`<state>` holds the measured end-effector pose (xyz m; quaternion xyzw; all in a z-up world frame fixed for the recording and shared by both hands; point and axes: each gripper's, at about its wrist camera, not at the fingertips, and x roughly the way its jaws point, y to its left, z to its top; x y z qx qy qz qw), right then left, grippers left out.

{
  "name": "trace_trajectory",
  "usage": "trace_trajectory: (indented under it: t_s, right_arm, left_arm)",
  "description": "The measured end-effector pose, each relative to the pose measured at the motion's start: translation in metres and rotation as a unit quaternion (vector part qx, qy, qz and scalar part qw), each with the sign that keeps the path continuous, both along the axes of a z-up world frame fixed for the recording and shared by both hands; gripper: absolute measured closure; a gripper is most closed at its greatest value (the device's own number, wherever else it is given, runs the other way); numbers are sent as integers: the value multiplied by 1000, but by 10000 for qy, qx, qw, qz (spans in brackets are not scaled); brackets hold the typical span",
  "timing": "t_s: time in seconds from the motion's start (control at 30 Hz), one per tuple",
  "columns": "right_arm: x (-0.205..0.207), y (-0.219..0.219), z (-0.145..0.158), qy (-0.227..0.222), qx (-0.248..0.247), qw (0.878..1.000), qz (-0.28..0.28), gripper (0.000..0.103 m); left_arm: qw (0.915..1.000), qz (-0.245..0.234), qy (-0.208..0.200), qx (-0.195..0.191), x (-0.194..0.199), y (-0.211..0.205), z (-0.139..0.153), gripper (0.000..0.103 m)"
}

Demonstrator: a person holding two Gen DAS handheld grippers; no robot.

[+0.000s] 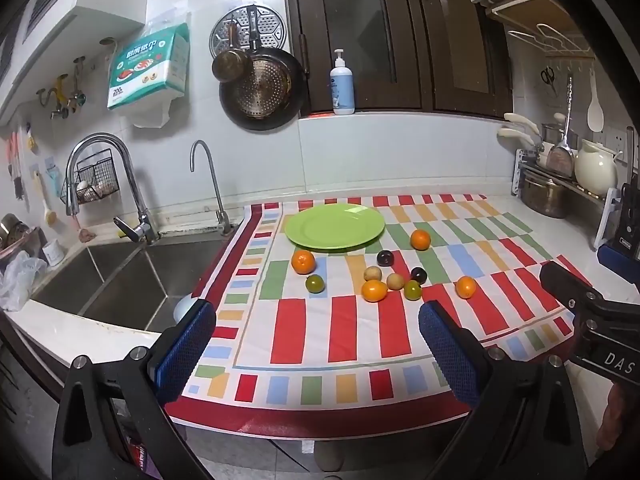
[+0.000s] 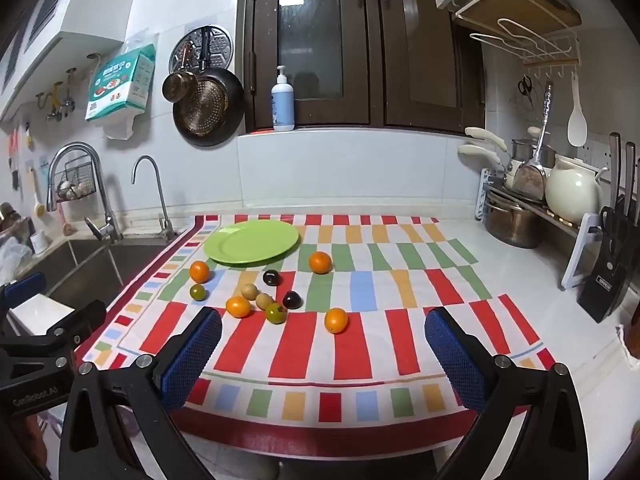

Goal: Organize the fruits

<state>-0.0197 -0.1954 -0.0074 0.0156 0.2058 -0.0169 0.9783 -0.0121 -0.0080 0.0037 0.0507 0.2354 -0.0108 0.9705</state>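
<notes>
A green plate (image 1: 334,226) (image 2: 252,242) lies empty at the back of a striped cloth (image 1: 304,328) (image 2: 312,344). In front of it lie several small fruits: oranges (image 1: 303,261) (image 2: 320,262), dark plums (image 1: 385,258) (image 2: 271,277), green fruits (image 1: 315,283) (image 2: 276,313) and tan fruits (image 1: 373,273) (image 2: 249,291). My left gripper (image 1: 316,332) is open and empty above the cloth's front edge. My right gripper (image 2: 323,338) is open and empty, close behind an orange (image 2: 335,320).
A steel sink (image 1: 120,276) with two taps (image 1: 128,184) lies left of the cloth. A rack with pots and a white jug (image 2: 572,188) and a knife block (image 2: 612,276) stand at the right. A soap bottle (image 1: 342,86) stands on the window ledge.
</notes>
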Motion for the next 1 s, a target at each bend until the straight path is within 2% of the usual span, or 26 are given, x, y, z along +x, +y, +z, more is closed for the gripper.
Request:
trace_trajectory:
  t_s: [1.0]
  right_arm:
    - [-3,0,5,-52,-16,10000,27,0]
  left_arm:
    - [9999,19,-109,-11,-3,-1,2,0]
